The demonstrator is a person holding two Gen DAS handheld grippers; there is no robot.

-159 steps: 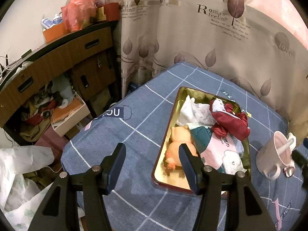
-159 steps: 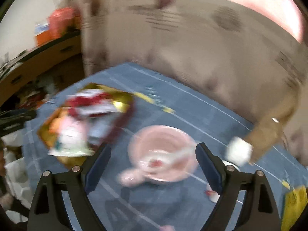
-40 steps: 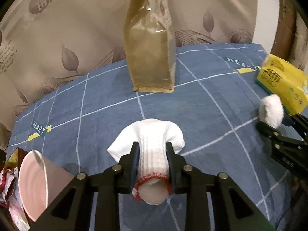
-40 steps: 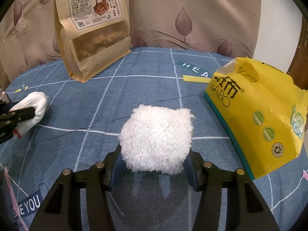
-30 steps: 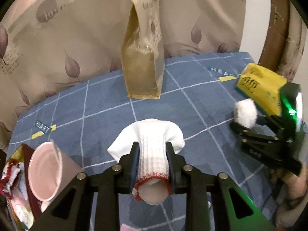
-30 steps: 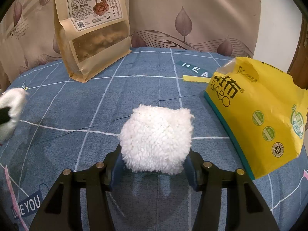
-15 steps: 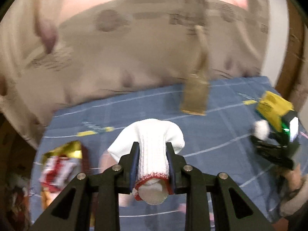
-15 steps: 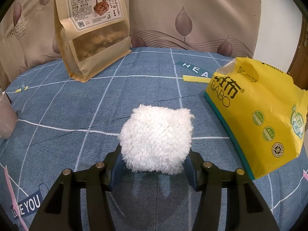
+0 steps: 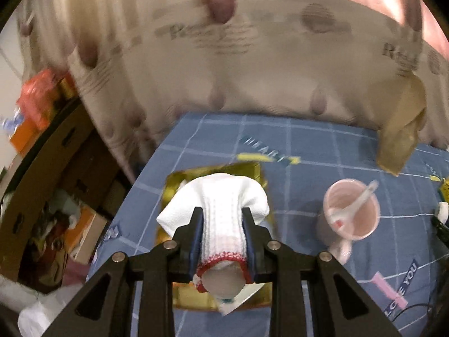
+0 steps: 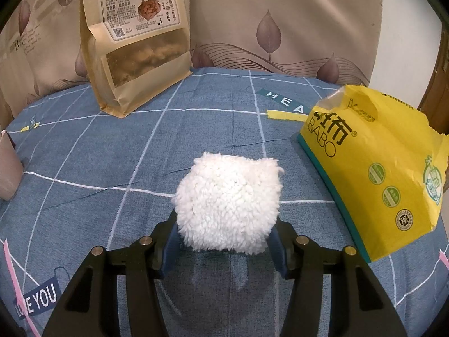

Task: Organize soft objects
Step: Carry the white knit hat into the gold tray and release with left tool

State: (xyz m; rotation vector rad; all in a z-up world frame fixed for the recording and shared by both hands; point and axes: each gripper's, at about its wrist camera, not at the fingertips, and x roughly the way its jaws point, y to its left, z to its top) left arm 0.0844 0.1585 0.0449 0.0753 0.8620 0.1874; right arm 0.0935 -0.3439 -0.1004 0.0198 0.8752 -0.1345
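My left gripper [image 9: 221,224] is shut on a white sock with a red cuff [image 9: 221,210], held in the air over the gold tray [image 9: 256,170] that lies on the blue checked cloth. The sock hides most of what lies in the tray. My right gripper [image 10: 226,230] is shut on a fluffy white ball [image 10: 228,202] just above the cloth, between a brown snack bag and a yellow tissue pack. In the left wrist view that fluffy ball [image 9: 443,209] and the right gripper show at the far right edge.
A pink mug [image 9: 350,210] with a white spoon stands right of the tray. The brown snack bag [image 10: 134,42] stands at the back by the curtain. The yellow tissue pack [image 10: 376,168] lies to the right. A cluttered wooden desk [image 9: 42,168] stands off the table's left side.
My left gripper has swung left with the sock, from beside the snack bag to over the gold tray, and the view has rolled. The right gripper and its fluffy ball have not moved.
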